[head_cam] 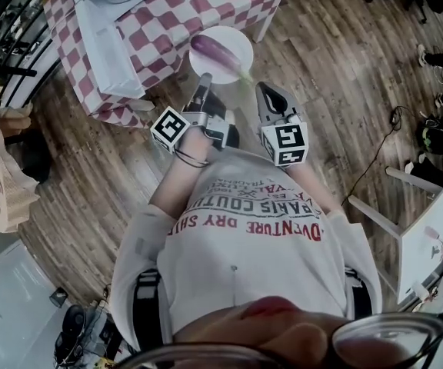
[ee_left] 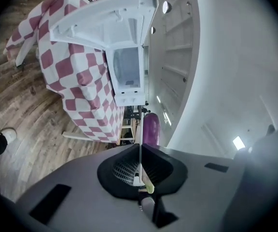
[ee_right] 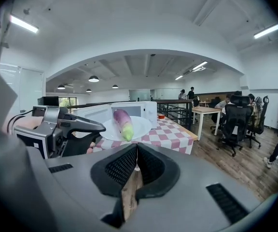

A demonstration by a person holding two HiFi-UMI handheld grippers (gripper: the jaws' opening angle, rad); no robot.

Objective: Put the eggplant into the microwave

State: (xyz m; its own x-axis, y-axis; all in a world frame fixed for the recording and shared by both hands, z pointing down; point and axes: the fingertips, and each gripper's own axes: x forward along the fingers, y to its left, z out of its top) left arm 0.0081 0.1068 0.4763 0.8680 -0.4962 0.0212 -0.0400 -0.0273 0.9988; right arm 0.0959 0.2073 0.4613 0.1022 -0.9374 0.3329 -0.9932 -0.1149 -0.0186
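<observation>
Both grippers are clamped on the plate [head_cam: 235,40], one per side of the near rim. My left gripper [head_cam: 204,84] has its jaws pinched on the rim, which runs edge-on as a thin white line between the pads in the left gripper view. My right gripper [head_cam: 261,89] has its jaws closed too, with a white sliver of rim in the seam.

The eggplant [head_cam: 217,51] lies on the plate, just beyond and between the two jaw tips. It touches neither gripper. Its green stem end points toward my right gripper.

The eggplant is long and rounded with glossy purple skin, paling toward the stem. The plate is round, white, smooth and shallow.

The microwave [ee_left: 127,72] is a white box with its door open, sitting on a table under a red-and-white checked cloth [head_cam: 177,20]. The plate is over the table's near corner, short of the microwave. The floor [head_cam: 337,91] is wood plank.
</observation>
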